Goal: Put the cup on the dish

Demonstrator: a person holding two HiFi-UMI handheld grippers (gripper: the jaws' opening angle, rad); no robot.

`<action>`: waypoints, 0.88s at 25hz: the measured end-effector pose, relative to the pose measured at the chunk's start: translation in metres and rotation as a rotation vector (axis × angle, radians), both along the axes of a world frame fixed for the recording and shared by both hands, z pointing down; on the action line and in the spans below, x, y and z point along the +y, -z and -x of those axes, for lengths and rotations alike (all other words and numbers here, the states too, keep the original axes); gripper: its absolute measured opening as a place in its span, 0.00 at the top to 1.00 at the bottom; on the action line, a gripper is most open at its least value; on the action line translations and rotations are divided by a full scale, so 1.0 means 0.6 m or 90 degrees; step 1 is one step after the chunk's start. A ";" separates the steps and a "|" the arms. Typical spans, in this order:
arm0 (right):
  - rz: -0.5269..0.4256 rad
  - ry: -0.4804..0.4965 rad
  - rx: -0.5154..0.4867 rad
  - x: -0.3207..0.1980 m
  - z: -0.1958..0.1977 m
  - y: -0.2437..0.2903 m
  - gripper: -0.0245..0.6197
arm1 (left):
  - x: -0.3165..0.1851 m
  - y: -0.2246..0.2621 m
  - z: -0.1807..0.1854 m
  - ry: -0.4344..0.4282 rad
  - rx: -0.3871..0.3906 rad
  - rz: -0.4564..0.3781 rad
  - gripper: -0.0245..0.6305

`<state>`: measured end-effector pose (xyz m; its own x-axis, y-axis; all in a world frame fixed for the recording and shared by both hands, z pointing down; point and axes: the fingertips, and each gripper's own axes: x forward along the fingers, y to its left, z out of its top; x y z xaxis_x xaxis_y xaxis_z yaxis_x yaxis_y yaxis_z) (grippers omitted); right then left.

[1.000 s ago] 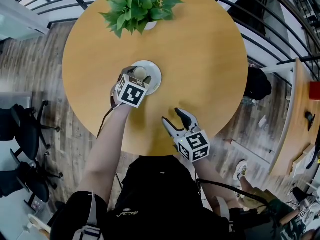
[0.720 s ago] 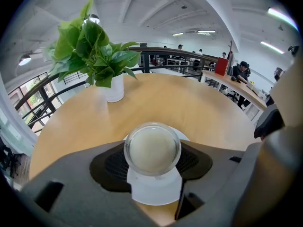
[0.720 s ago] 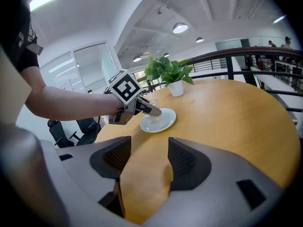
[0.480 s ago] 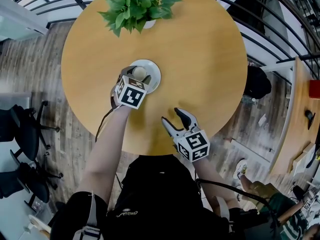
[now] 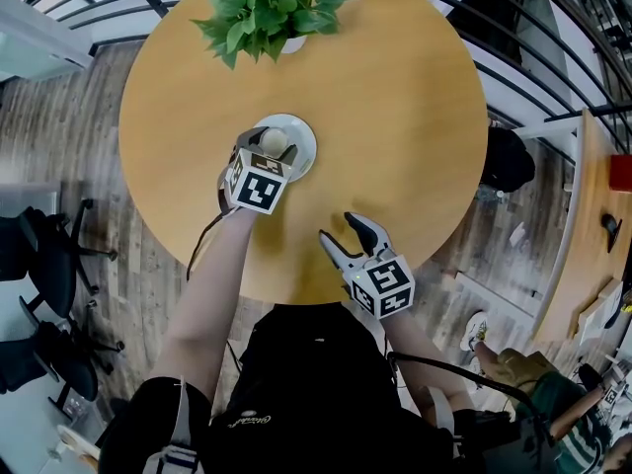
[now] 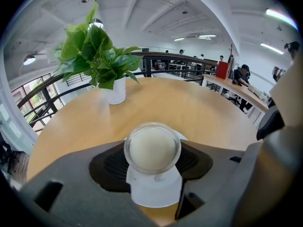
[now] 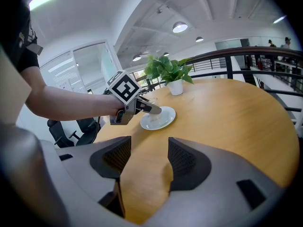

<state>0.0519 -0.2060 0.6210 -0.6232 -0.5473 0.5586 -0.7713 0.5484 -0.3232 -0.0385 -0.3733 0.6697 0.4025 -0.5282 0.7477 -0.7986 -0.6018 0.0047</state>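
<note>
A clear glass cup [image 5: 276, 142] of milky liquid sits between the jaws of my left gripper [image 5: 269, 149], directly over the white dish [image 5: 303, 156]. In the left gripper view the cup [image 6: 152, 148] fills the gap, both black pads [image 6: 111, 165] lie against its sides, and the dish [image 6: 154, 196] lies right under it. Whether its base touches the dish is hidden. My right gripper [image 5: 338, 228] stands open over bare table near the front edge, nothing between its jaws. From the right gripper [image 7: 149, 157] I see the left gripper [image 7: 152, 109] at the dish [image 7: 161, 120].
A potted green plant [image 5: 272, 13] stands at the far side of the round wooden table [image 5: 395, 117], beyond the dish. Railings run behind the table. Black office chairs [image 5: 44, 255] stand on the floor to the left.
</note>
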 end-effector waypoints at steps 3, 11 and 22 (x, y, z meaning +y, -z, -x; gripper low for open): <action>0.001 0.000 -0.001 0.003 0.001 -0.001 0.59 | 0.003 -0.002 -0.002 0.001 0.014 0.003 0.53; 0.003 0.002 0.001 0.007 0.002 -0.004 0.58 | 0.005 -0.001 0.001 0.006 0.023 -0.006 0.48; -0.004 0.001 -0.002 0.007 0.008 0.003 0.59 | 0.013 0.000 0.007 0.007 0.026 0.008 0.48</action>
<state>0.0472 -0.2020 0.6195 -0.6264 -0.5494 0.5530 -0.7689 0.5521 -0.3224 -0.0425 -0.3656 0.6700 0.4275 -0.5236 0.7369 -0.8042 -0.5927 0.0454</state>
